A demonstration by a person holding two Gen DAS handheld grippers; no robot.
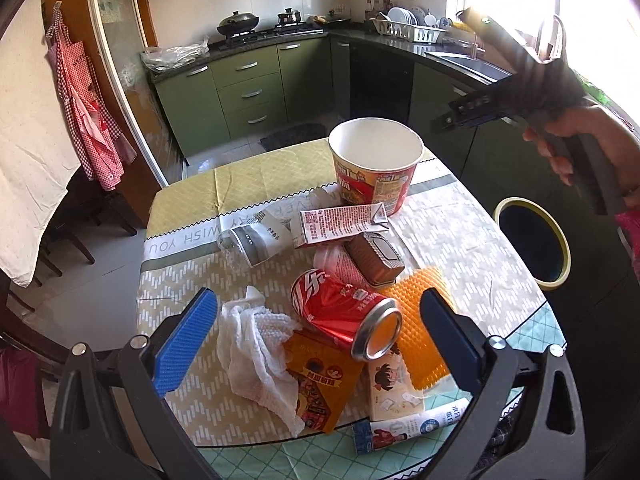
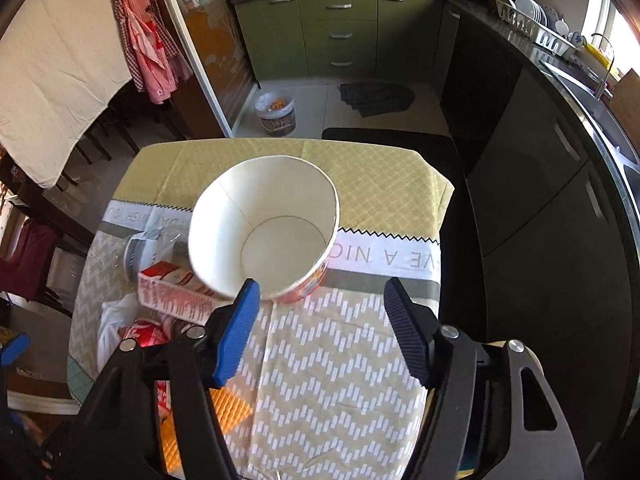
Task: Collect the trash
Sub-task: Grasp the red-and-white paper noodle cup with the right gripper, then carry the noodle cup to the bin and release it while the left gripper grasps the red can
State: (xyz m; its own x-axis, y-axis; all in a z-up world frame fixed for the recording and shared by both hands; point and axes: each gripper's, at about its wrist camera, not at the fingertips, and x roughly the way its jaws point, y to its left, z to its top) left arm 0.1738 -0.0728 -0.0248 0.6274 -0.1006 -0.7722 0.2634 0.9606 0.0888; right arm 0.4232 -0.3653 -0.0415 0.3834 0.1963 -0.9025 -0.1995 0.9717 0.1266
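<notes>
Still, nearly all the trash waits near the noodle cup (image 1: 374, 168) on the tabletop (image 2: 360, 360), and both the left tongs (image 1: 318, 342) and right tongs (image 2: 320, 328) are wide apart, holding nothing.

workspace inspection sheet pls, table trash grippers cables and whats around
surface: table under a patterned cloth.
job's things: upright empty noodle cup; dented red can on its side; milk carton; crumpled tissue; crushed clear bottle; brown box; snack packets at the near edge.
clutter: orange spiky mat.
grippers: left gripper open above the can; right gripper open near the cup, empty.
cables: nothing seen.
surroundings: yellow-rimmed bin beside the table; green cabinets; small floor bin.
</notes>
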